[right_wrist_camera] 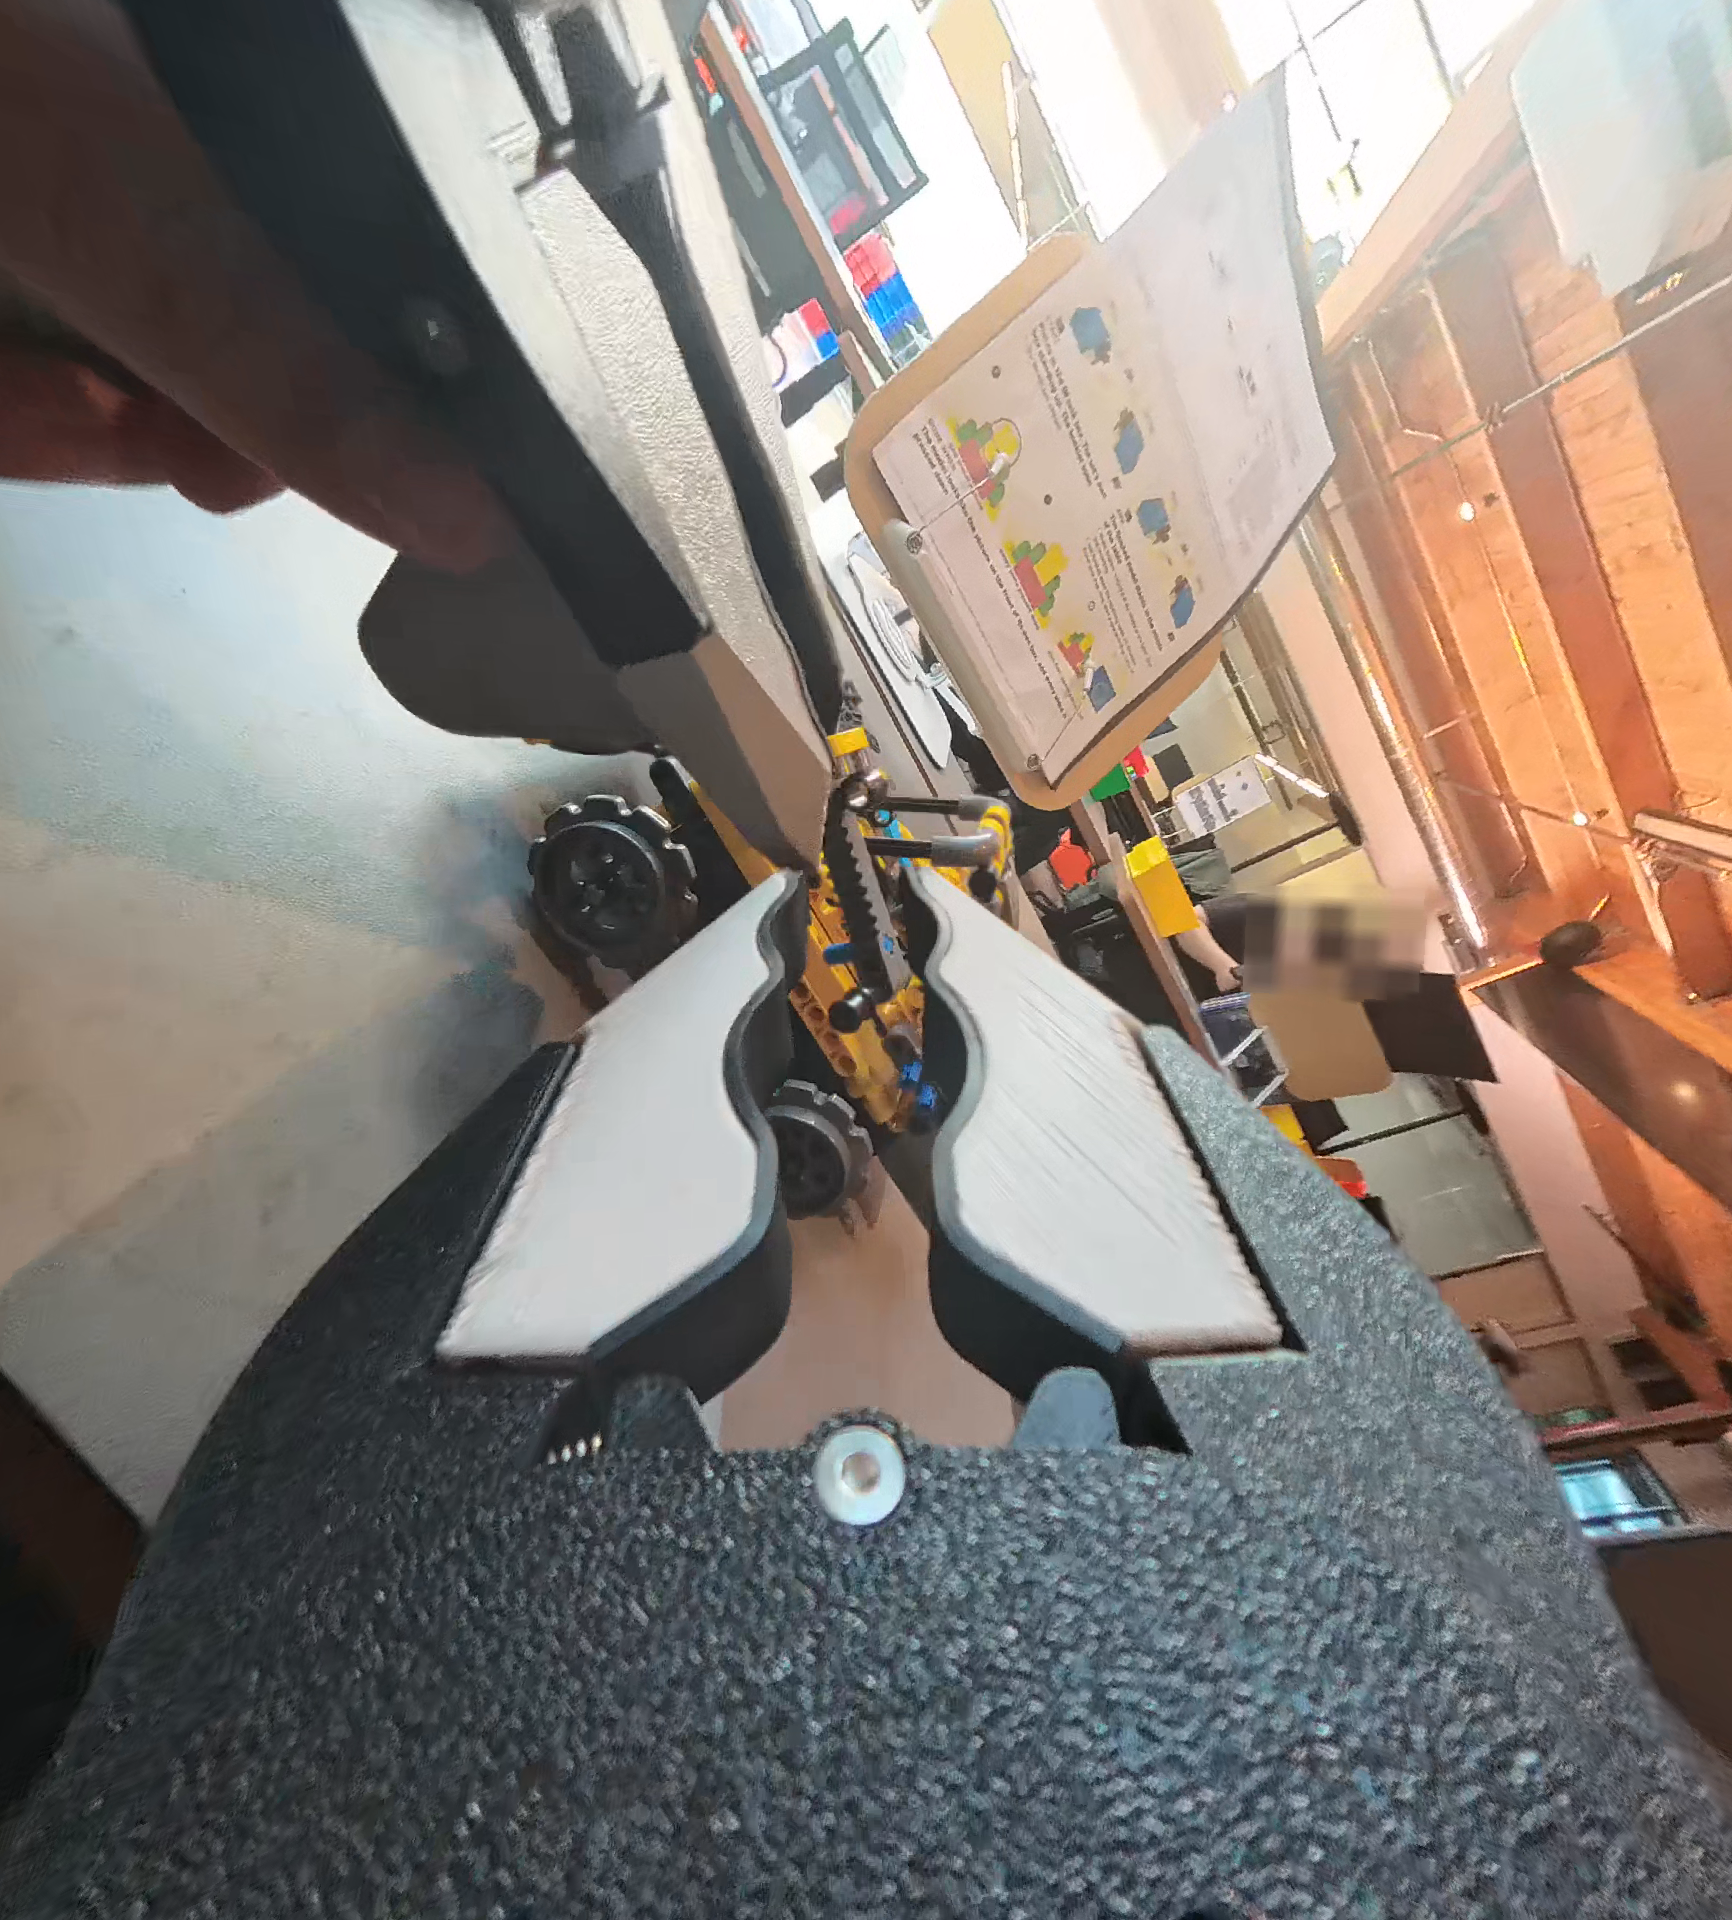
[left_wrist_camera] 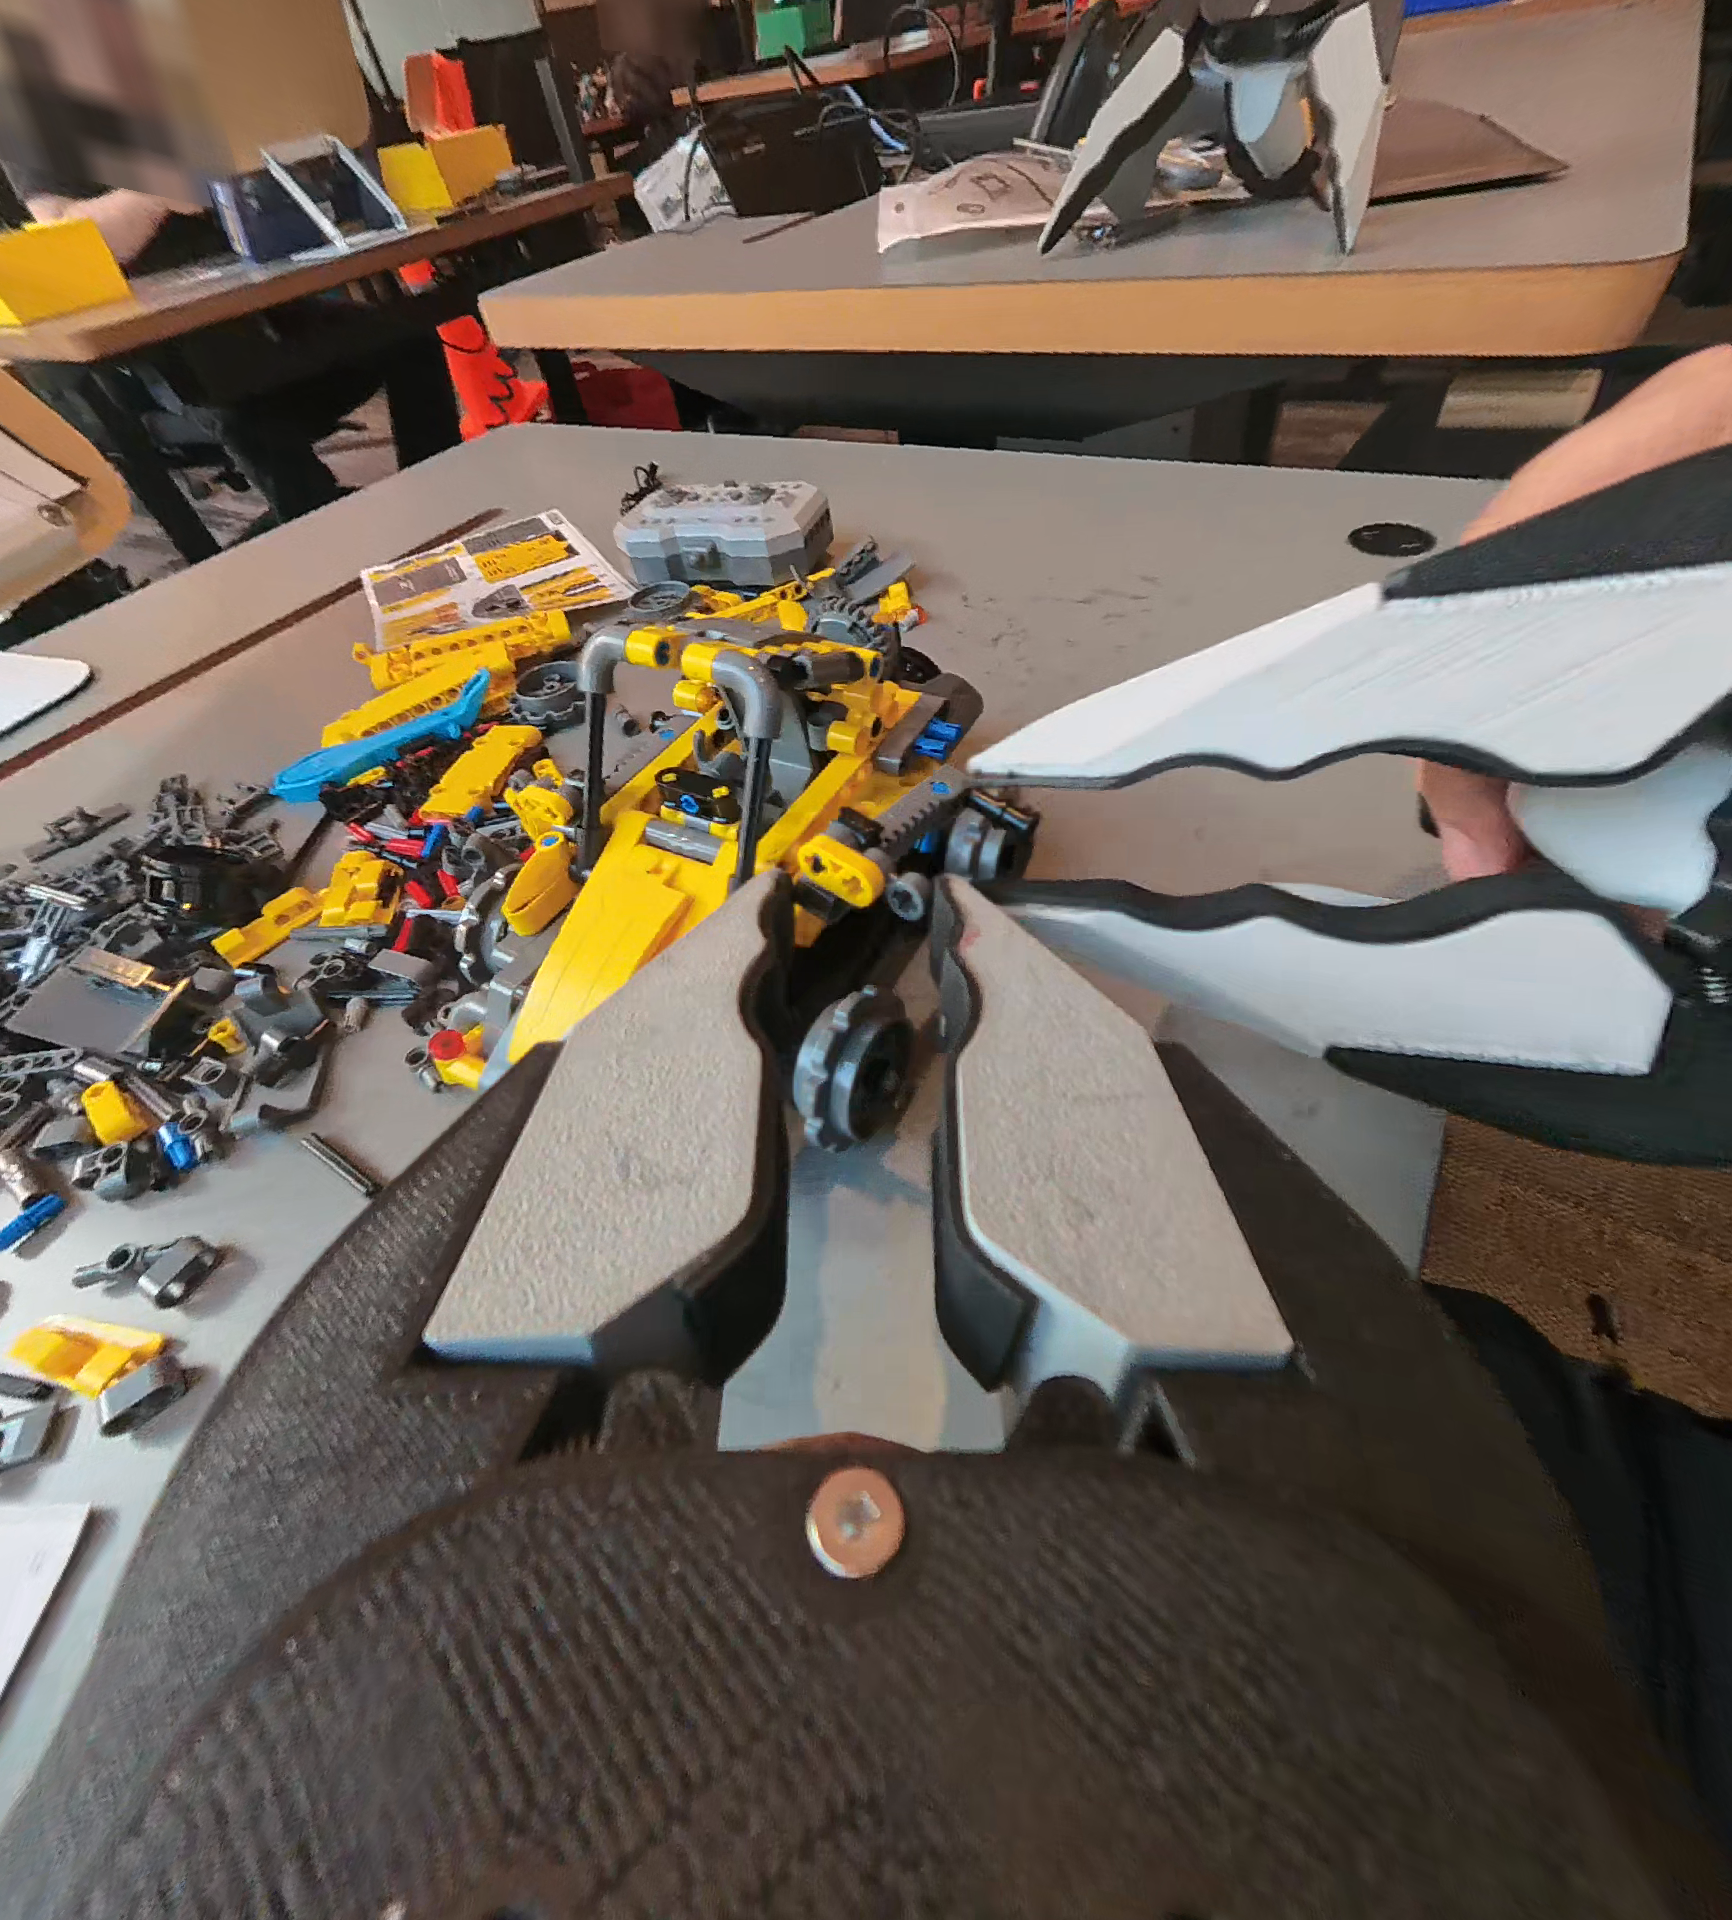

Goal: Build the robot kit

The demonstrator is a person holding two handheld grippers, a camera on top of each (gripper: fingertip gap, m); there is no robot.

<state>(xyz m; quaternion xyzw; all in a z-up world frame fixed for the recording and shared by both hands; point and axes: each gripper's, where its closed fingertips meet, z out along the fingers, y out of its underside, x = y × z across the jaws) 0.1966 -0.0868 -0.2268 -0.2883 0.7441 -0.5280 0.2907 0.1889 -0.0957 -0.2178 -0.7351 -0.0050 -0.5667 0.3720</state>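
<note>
Closest to the lens in the left wrist view are the left tongs, grey pads spread a bit and straddling the rear of a yellow brick-built car; whether they're actually pinching it or just sitting around it, I can't tell. One dark grey toothed wheel sits right between the fingers. Going left to right on the grey desk: far left is a big scatter of loose parts, mostly dark grey, black and yellow with some blue pins, then a blue curved piece lying on the yellow beams, then the car itself with its grey roll-bar frame, and behind it a folded instruction leaflet and a light grey battery-box-looking block. On the right, the right tongs come in sideways, white fingers tipped with black, slightly apart, tips at the car's back corner around the black axle bits there. In the right wrist view those same tongs bracket a dark toothed strip on the car, fingers near it on both sides but contact is hard to call. Another gripper stands on the next desk back.
</note>
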